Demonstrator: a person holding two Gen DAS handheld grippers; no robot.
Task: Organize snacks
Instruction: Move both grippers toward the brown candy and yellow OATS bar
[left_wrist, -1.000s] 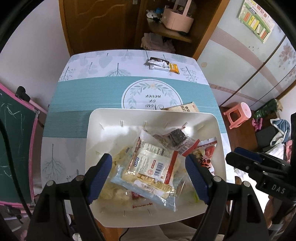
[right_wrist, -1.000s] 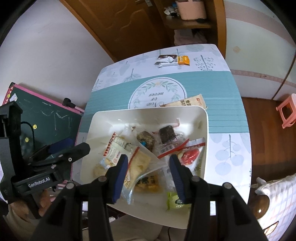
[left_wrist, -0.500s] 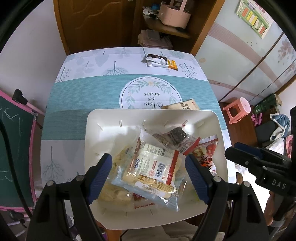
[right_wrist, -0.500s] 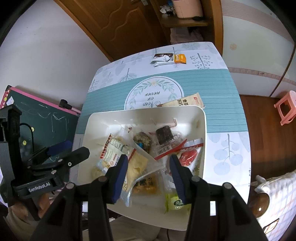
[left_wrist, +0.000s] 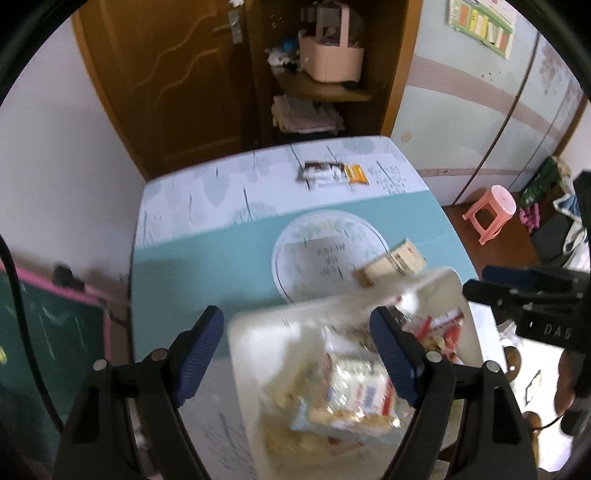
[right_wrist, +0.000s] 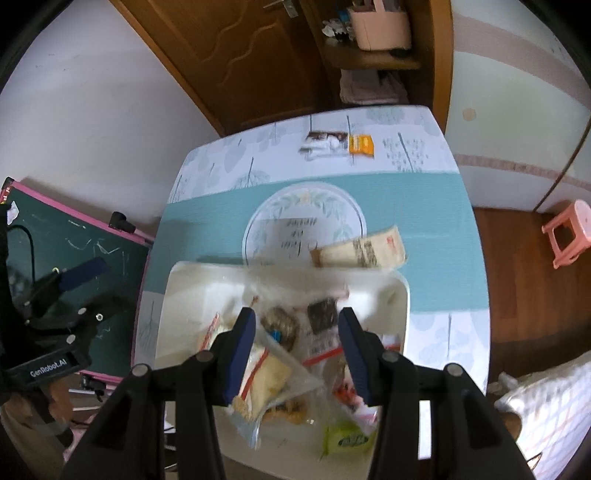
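Note:
A white tray (left_wrist: 251, 332) (right_wrist: 199, 280) at the table's near edge holds several wrapped snacks, among them a clear bag of biscuits (left_wrist: 354, 402) and a green packet (right_wrist: 345, 437). A beige packet (left_wrist: 391, 262) (right_wrist: 358, 251) lies on the cloth just beyond the tray. At the table's far edge lie two small packets (left_wrist: 332, 173) (right_wrist: 340, 144). My left gripper (left_wrist: 295, 350) hovers open and empty above the tray's left rim. Over the snacks, my right gripper (right_wrist: 299, 332) hangs open, about half as wide, with nothing between its fingers. Both views are blurred.
The table wears a teal and white cloth (right_wrist: 424, 221). A green chalkboard with a pink frame (right_wrist: 74, 240) leans at its left. A pink stool (left_wrist: 491, 210) stands on the floor at the right. A wooden door and a shelf with a pink basket (left_wrist: 330, 55) are behind.
The left gripper has risen, swung left and rolled, so the tray now sits low and right in its view. The right gripper has pulled back a little. Neither jaw opening has changed.

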